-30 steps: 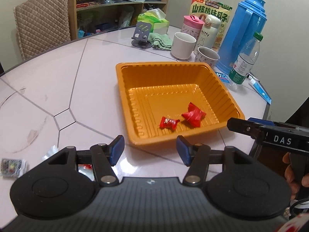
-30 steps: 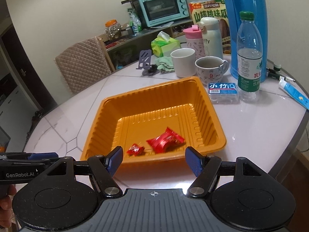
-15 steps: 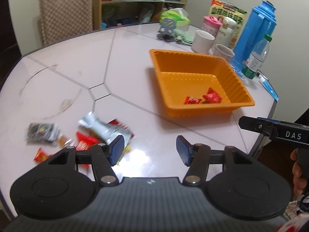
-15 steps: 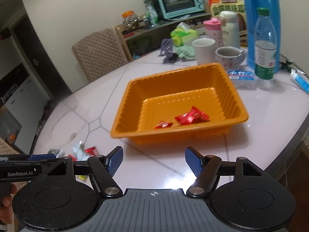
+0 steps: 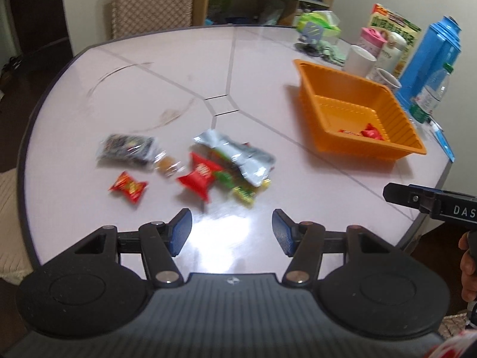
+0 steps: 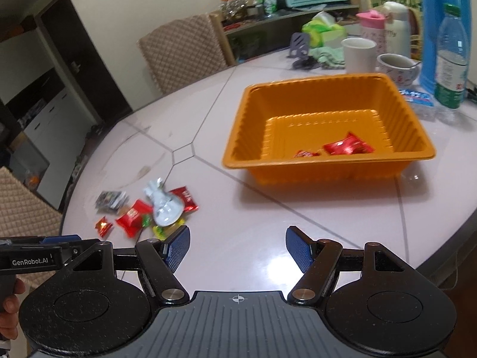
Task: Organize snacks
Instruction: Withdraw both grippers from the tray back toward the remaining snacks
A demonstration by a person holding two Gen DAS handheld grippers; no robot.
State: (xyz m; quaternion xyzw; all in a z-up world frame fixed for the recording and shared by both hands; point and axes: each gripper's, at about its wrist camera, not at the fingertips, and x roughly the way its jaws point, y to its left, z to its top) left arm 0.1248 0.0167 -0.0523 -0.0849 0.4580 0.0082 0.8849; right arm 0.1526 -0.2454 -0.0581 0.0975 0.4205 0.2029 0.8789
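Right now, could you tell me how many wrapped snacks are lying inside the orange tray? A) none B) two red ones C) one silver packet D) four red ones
B: the orange tray holds just two red wrapped snacks, a small one and a larger one, side by side near its front wall, while the silver packet and the other snacks lie loose on the table.

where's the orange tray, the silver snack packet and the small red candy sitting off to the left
orange tray (image 6: 417,137): right wrist view, right inner wall.
silver snack packet (image 5: 247,156): left wrist view, middle of foil.
small red candy (image 5: 128,186): left wrist view, wrapper centre.
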